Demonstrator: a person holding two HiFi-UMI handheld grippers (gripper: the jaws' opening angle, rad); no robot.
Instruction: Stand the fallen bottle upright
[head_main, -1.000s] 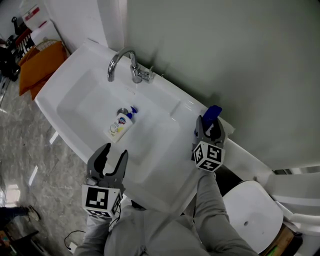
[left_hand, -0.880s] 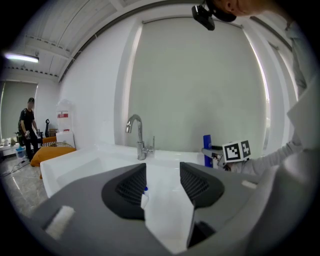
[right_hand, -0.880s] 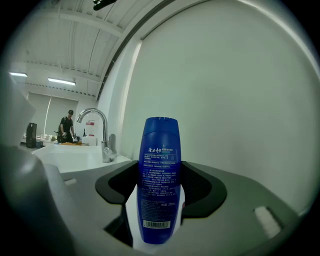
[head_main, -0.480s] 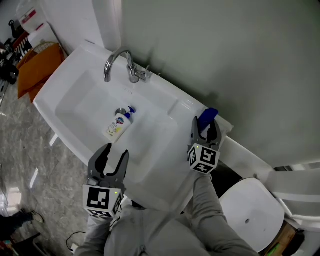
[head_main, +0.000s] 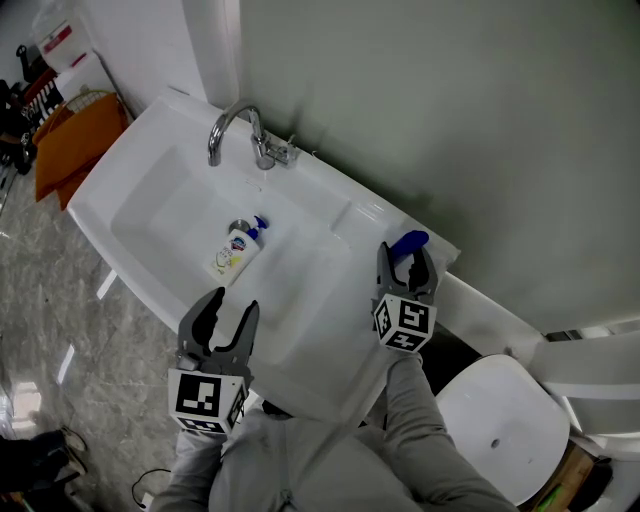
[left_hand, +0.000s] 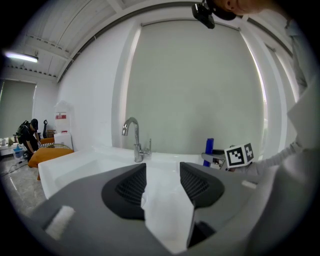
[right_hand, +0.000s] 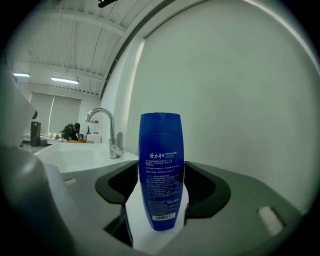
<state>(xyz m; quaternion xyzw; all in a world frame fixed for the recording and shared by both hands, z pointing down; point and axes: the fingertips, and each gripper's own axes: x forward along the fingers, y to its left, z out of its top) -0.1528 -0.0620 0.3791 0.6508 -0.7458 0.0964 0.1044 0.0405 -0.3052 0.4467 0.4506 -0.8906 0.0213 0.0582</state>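
Holding the left gripper (head_main: 232, 302) off the front edge of the bench (head_main: 372, 212), fingers apart, nothing between them. Spotting a pump bottle (head_main: 238, 250) lying on its side in the basin, just beside the drain (head_main: 240, 224) and out in front of the faucet (head_main: 232, 125). Judging it light, smooth plastic, probably slippery if wet; favouring a hold across the broad body, not the thin pump neck. Clamping the right gripper (head_main: 406, 255) fingers on the lower body of a blue bottle (right_hand: 161, 165), upright at the bench's right rear corner. Judging it stiff, slick and tall, so liable to tip.
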